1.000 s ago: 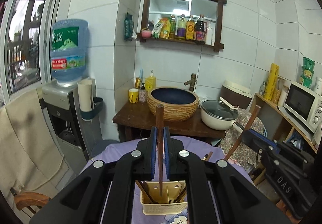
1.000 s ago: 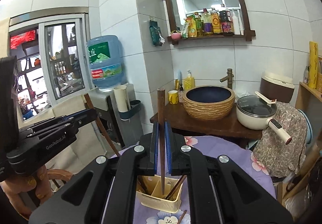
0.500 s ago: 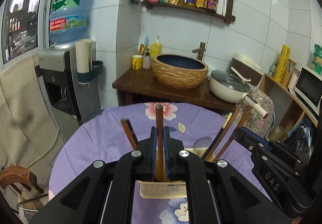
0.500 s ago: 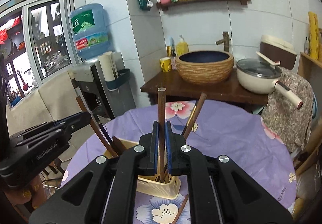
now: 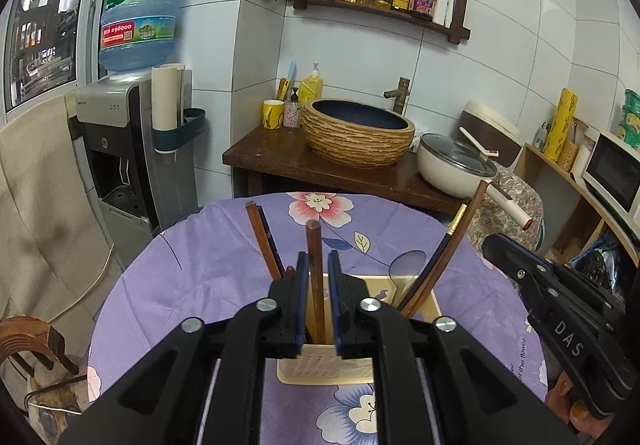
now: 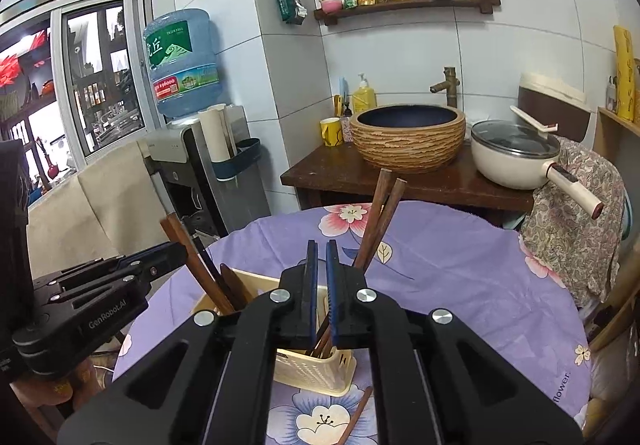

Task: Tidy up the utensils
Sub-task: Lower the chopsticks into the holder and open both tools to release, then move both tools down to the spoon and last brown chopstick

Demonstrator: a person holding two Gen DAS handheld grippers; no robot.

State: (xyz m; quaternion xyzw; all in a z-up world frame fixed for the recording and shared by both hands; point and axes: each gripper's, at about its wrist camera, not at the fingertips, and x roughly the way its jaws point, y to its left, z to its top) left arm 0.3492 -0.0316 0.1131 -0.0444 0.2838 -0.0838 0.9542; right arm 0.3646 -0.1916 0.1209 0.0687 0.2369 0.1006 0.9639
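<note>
A cream slotted utensil basket (image 5: 360, 369) (image 6: 320, 369) stands on the purple flowered tablecloth (image 5: 192, 269). Several brown chopsticks lean in it. My left gripper (image 5: 318, 265) has its jaws slightly apart around an upright brown chopstick (image 5: 314, 245) whose lower end is inside the basket. My right gripper (image 6: 319, 257) hovers over the basket with a narrow empty gap between its jaws; two chopsticks (image 6: 380, 213) lean out to its right. One loose chopstick (image 6: 356, 421) lies on the cloth in front of the basket. A spoon (image 5: 404, 265) rests in the basket.
Behind the round table stand a dark wooden stand with a woven basin (image 5: 356, 137) and a white pot (image 5: 456, 165). A water dispenser (image 5: 132, 133) is at the left. A microwave (image 5: 612, 173) is on shelves at the right. A wooden chair (image 5: 36, 349) is at the lower left.
Both grippers came down over the basket. The right gripper's chopstick is no longer between its jaws and leans in the basket. The left jaws have parted slightly around their chopstick.
</note>
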